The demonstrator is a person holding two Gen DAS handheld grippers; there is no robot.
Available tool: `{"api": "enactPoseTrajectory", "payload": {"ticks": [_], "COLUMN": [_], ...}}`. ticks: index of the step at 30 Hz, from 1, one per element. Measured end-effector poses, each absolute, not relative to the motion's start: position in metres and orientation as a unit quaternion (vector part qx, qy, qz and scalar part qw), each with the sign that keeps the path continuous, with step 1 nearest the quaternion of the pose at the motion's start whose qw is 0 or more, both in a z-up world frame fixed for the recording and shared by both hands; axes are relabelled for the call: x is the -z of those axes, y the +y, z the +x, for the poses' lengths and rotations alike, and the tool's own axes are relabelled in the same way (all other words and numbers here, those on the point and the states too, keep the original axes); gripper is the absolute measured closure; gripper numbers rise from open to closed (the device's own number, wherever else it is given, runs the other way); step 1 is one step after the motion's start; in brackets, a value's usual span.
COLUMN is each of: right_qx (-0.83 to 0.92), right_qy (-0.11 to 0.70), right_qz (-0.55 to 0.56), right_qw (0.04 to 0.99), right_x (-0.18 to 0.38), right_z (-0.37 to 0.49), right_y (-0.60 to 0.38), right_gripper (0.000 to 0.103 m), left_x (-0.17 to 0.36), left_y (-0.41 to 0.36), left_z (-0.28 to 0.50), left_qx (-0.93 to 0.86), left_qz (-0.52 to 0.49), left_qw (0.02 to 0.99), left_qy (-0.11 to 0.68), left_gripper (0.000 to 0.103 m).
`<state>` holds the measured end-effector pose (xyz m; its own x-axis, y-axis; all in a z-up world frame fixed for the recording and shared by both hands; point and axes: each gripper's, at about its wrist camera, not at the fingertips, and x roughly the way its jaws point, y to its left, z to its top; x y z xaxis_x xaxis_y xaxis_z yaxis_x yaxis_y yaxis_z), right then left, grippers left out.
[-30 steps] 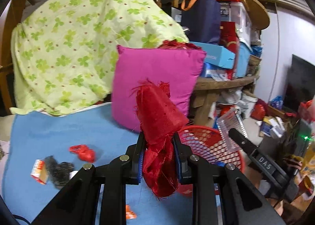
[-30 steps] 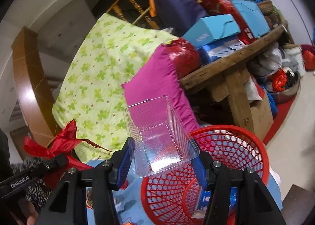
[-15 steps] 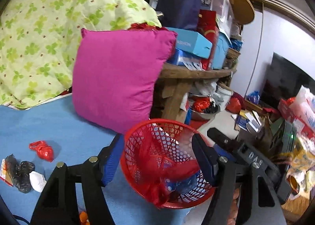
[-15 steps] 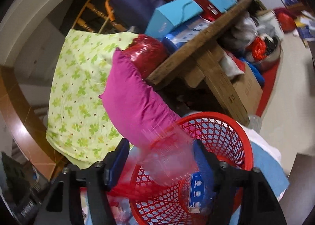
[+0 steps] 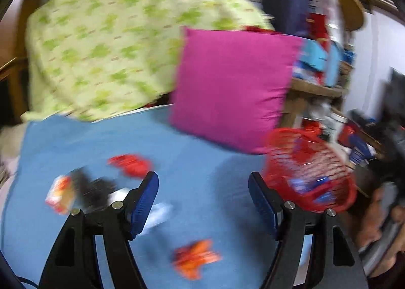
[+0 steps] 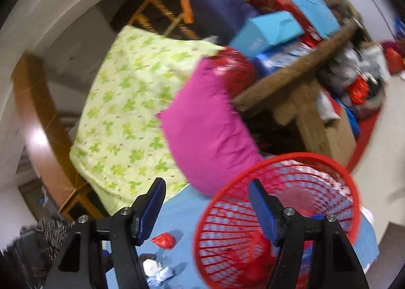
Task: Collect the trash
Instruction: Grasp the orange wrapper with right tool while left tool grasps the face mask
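Step in hand: both grippers are standing empty beside the basket, so the job now is reaching for the next scrap on the blue bed cover [image 5: 202, 162].
Left gripper [image 5: 203, 199]: its jaws have just been opening and are now standing spread, with nothing between them; only blue cover is showing in the gap.
Right gripper [image 6: 207, 204]: its jaws have just been opening too and are standing spread and empty, its right finger overlapping the near rim of the red mesh basket [image 6: 278, 203].
Basket contents: red material and a blue-printed packet are lying inside; blur is hiding the rest.
Trash near the left gripper: an orange wrapper [image 5: 196, 258] is lying just below the gap between the fingers; a red crumpled scrap [image 5: 130, 163] is lying ahead and to the left; a dark clump [image 5: 92, 189] with an orange-and-white packet [image 5: 59, 194] is lying further left, beside the left finger.
Doing it well: the orange wrapper looks closest, so I would be lowering the left gripper straight over it, keeping the jaws wide until both pads are straddling it, then pinching low, since a thin wrapper may slip or drag the cover.
Caution: both views are smeared, so exact edges are hard to tell.
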<state>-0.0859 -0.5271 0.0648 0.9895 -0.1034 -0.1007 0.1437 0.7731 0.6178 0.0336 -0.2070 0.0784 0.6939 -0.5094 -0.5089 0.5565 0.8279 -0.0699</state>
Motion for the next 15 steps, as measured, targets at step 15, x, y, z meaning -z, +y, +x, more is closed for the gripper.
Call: {"api": "enactPoseTrajectory", "payload": {"ticks": [15], "right_qx": [-0.054], "right_qy": [0.153], "right_qz": [0.2], "right_qw": [0.966], "right_x": [-0.057], "right_z": [-0.006], "right_y": [-0.385], "right_gripper": [0.031], "left_x": [-0.001], "left_y": [-0.027], "left_z": [0.083], "left_qx": [0.082], "left_qz": [-0.047], "left_qw": [0.952], "left_qy": [0.292], "left_gripper": [0.029]}}
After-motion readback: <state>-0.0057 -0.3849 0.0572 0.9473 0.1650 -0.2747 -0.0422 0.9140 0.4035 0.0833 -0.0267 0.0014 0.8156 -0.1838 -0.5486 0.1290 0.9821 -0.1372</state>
